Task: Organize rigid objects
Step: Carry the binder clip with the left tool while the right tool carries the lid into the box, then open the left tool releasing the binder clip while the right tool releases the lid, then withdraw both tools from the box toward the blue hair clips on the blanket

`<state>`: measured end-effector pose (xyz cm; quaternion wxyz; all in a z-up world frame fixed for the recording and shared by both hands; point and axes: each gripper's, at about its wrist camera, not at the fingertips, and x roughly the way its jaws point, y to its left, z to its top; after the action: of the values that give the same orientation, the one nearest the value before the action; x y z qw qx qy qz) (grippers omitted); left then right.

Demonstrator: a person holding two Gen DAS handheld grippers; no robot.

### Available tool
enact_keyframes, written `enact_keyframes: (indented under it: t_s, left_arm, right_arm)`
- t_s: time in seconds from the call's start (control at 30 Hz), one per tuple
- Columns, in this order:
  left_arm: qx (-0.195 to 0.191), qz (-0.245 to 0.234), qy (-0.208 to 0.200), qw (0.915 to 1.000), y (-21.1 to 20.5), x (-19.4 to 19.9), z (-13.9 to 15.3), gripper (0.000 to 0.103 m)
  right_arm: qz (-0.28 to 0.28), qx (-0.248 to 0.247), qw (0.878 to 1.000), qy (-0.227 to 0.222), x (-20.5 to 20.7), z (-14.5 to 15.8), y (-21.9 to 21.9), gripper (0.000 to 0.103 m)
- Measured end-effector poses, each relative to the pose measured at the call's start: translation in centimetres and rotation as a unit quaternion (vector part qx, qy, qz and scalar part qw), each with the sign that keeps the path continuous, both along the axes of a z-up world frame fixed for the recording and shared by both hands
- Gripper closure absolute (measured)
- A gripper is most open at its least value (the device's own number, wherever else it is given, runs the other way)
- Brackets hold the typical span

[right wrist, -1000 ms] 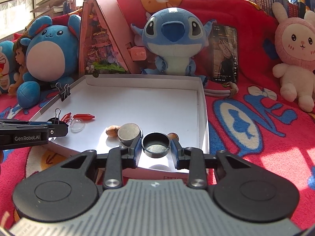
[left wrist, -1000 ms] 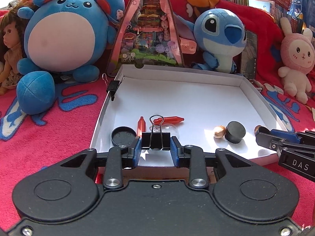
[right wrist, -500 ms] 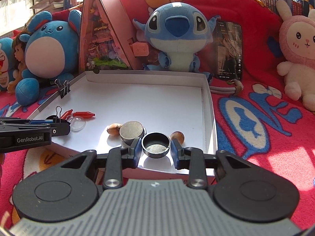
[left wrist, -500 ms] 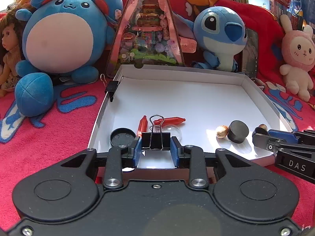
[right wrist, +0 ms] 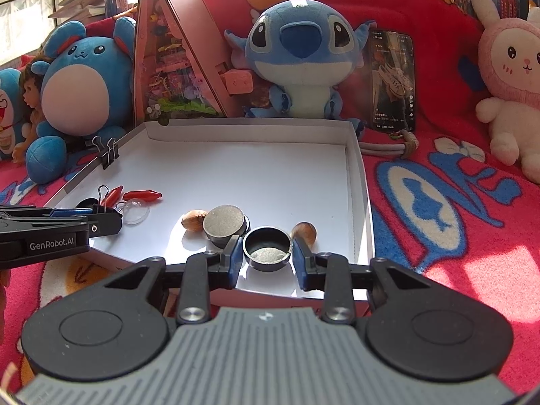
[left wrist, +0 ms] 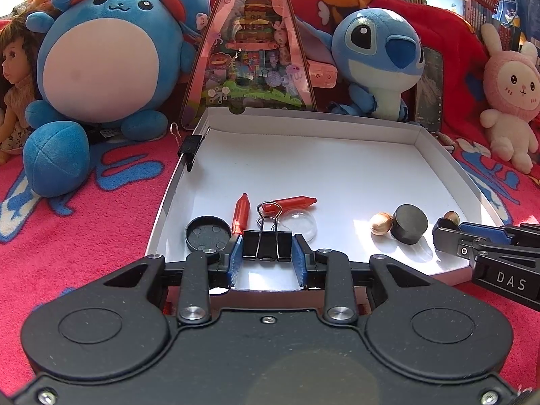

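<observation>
My left gripper (left wrist: 267, 246) is shut on a black binder clip (left wrist: 266, 248), its wire handles pointing up, over the near edge of the white tray (left wrist: 303, 114). My right gripper (right wrist: 267, 253) is shut on a small black round cup (right wrist: 267, 249) at the tray's (right wrist: 249, 121) near right. In the tray lie two red pointed pieces (left wrist: 241, 216), a clear dome (left wrist: 302, 226), a flat black lid (left wrist: 208, 236), a black cylinder (left wrist: 409, 223) and two brown nuts (left wrist: 380, 224). In the left wrist view the right gripper (left wrist: 445, 236) enters from the right.
Another binder clip (left wrist: 190, 146) is clamped on the tray's left rim. Plush toys (left wrist: 101, 54), a doll, a pink triangular box (left wrist: 256, 50) and a phone (right wrist: 393, 77) stand behind the tray on a red patterned blanket (right wrist: 455, 202).
</observation>
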<state>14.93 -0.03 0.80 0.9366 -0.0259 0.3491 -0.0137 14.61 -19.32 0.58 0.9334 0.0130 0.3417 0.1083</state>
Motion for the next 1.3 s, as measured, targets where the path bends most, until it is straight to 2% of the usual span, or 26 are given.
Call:
enact_keyframes:
  t_s: [0.2,0.3,0.47,0.6,0.7,0.83,1.3]
  left_arm:
    - [0.002,0.000,0.000,1.0000,-0.1,0.0,0.0,0.073]
    - [0.001,-0.001,0.000,1.0000,-0.1,0.0,0.0,0.071]
    - [-0.005,-0.007,-0.002,1.0000,-0.3,-0.2,0.2,0.060]
    - [-0.006,-0.011,-0.006,0.9999,-0.5,-0.5,0.6,0.048]
    - [-0.006,-0.014,-0.012,0.9998,-0.7,-0.9,0.9,0.036]
    - [-0.002,-0.018,-0.021,0.9996,-0.8,-1.5,1.5,0.029]
    - [0.007,-0.043,-0.035,0.9984,-1.4,-4.7,2.3,0.025]
  right_arm:
    - [-0.001,0.002,1.000,0.000,0.0,0.0,-0.1,0.065]
    - [-0.001,0.003,1.000,0.000,0.0,0.0,-0.1,0.062]
    - [-0.001,0.004,1.000,0.001,0.0,0.1,-0.2,0.060]
    - [0.002,0.003,1.000,-0.001,-0.2,0.3,-0.1,0.048]
    - [0.005,0.000,1.000,-0.005,-0.4,0.5,-0.1,0.047]
    - [0.009,-0.002,1.000,-0.008,-0.8,0.8,0.0,0.044]
    - [0.022,-0.010,0.999,-0.036,-2.9,2.0,-0.4,0.037]
